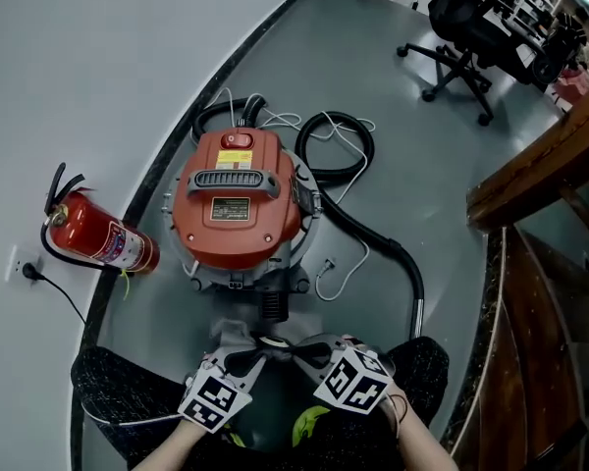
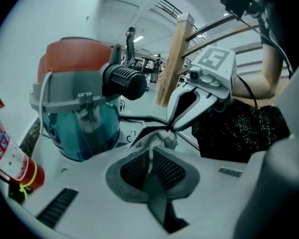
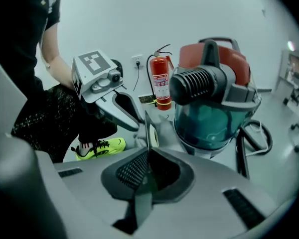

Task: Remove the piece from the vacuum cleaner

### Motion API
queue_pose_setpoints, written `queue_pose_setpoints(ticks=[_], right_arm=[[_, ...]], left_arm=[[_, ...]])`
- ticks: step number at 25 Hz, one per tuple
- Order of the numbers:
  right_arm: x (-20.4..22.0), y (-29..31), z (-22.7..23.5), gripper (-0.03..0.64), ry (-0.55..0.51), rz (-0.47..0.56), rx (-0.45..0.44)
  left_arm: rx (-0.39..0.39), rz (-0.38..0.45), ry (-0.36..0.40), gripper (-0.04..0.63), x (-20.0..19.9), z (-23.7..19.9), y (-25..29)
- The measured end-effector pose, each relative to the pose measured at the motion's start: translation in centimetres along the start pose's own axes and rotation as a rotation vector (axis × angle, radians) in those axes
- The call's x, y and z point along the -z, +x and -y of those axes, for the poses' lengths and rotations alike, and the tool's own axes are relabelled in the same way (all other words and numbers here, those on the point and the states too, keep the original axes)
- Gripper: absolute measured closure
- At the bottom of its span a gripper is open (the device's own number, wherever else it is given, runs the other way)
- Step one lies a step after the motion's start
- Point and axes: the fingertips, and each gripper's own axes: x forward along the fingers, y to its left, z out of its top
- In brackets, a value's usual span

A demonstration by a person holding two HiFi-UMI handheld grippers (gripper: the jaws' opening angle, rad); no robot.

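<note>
The grey floor (image 1: 402, 126) opens widest beyond the vacuum cleaner (image 1: 238, 199), hemmed by the curved foot of the wall (image 1: 98, 67) on the left and a wooden rail (image 1: 540, 165) on the right. The cleaner stands near that wall edge, with its black hose (image 1: 373, 235) looping on the right and a fire extinguisher (image 1: 98, 232) just to its left. In front of the ribbed inlet the left tool (image 2: 152, 151) and right tool (image 3: 147, 143) meet tip to tip, each closed on the small grey piece (image 3: 162, 129) — near the inlet, apart from it.
</note>
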Motion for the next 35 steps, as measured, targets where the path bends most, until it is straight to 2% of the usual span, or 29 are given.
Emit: queue_pose_setpoints(ticks=[3, 8, 12, 15, 20, 23, 25, 27, 29, 32, 35], right_arm=[[0.6, 1.2, 2.0, 0.594, 0.14, 0.021, -0.018], [0.5, 2.8, 5.7, 0.594, 0.237, 0.067, 0.027], [0.9, 3.2, 6.7, 0.592, 0.358, 0.106, 0.021], [1.0, 3.5, 7.3, 0.593, 0.386, 0.112, 0.038], [2.7, 2.8, 9.6, 0.595, 0.428, 0.091, 0.147], [4.3, 2.2, 11.6, 0.595, 0.479, 0.075, 0.234], [5.3, 2.1, 12.7, 0.594, 0.503, 0.059, 0.276], [6.0, 1.9, 13.0, 0.58, 0.523, 0.054, 0.296], [6.1, 1.5, 12.9, 0.548, 0.533, 0.065, 0.294], [4.8, 0.4, 12.9, 0.548, 0.504, 0.123, 0.317], [2.6, -0.6, 12.5, 0.548, 0.471, 0.195, 0.342]], left_arm=[[0.036, -0.013, -0.021, 0.566, 0.0, -1.4, 1.6], [0.0, -0.011, 0.005, 0.566, -0.2, -4.0, 3.8], [-0.003, 0.003, 0.016, 0.566, 0.1, -4.4, 4.7], [-0.015, 0.003, 0.021, 0.566, 0.4, -4.9, 4.8], [-0.035, -0.109, 0.044, 0.554, 2.3, -5.6, 4.2], [-0.057, -0.183, -0.008, 0.529, 4.3, -6.4, 3.7], [-0.076, -0.19, -0.047, 0.515, 4.9, -7.0, 3.5], [-0.108, -0.155, -0.058, 0.488, 4.0, -7.4, 2.6], [-0.159, -0.092, -0.04, 0.401, 2.2, -7.8, 0.5], [-0.216, 0.038, 0.014, 0.399, -1.1, -8.1, -2.9], [-0.224, 0.168, 0.006, 0.399, -4.0, -8.1, -4.7]])
